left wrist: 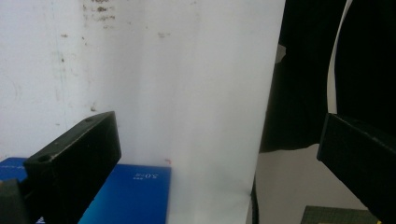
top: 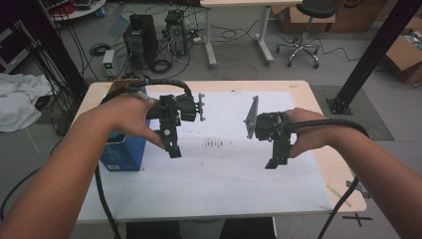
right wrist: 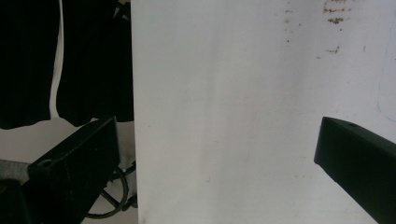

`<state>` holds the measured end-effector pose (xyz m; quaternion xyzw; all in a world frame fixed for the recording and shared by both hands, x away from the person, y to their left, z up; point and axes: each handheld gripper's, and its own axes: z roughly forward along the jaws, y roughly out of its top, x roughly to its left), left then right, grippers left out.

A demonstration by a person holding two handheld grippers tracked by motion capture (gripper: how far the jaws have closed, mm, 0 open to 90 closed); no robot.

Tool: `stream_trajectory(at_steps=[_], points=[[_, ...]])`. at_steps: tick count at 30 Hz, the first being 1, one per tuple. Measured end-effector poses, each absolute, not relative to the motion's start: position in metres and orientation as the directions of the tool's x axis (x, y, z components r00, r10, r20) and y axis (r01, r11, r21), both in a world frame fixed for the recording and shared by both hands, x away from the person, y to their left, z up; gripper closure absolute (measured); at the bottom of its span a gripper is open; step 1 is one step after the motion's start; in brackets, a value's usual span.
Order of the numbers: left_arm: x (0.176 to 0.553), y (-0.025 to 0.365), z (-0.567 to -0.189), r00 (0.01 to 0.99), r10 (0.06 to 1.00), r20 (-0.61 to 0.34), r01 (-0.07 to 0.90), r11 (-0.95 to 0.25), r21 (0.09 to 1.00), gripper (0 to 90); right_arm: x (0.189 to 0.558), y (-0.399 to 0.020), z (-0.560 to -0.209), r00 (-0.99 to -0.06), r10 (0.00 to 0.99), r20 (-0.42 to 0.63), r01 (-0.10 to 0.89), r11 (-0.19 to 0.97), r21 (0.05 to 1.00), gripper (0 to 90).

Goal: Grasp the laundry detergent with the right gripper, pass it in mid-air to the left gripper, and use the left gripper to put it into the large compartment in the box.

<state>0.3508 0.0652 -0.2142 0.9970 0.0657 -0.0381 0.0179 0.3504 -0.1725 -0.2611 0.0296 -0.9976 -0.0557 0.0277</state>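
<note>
Blue box (top: 123, 151): rectangular carton, glossy printed faces, standing at the desk's left edge, just beside the left claw (top: 174, 148). Left claw: matte black blocky jaws spread wide, holding nothing, above the white sheet (top: 219, 174). Right claw (top: 276, 160): same build, jaws spread, empty, toward the desk's right edge. Sheet: smooth, white, smudged brown at centre, covering most of the pale wooden desk (top: 343, 184). Open sheet lies between both claws. Beyond the far edge: grey floor, cables, computer towers (top: 141, 37), a stool (top: 304, 30)

Grey floor (top: 239, 69), tangled cables (top: 164, 64), office stool (top: 306, 30), cardboard boxes (top: 405, 57)
</note>
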Motion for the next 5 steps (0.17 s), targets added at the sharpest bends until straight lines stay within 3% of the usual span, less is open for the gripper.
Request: stream_trajectory(at_steps=[5], points=[[0.3501,0.0660,-0.2133,0.989,0.128,-0.074,0.130,-0.991,0.030,0.1,0.3505,-0.1711,-0.2621,-0.997,-0.065,0.052,-0.059,0.992,0.110,0.3]])
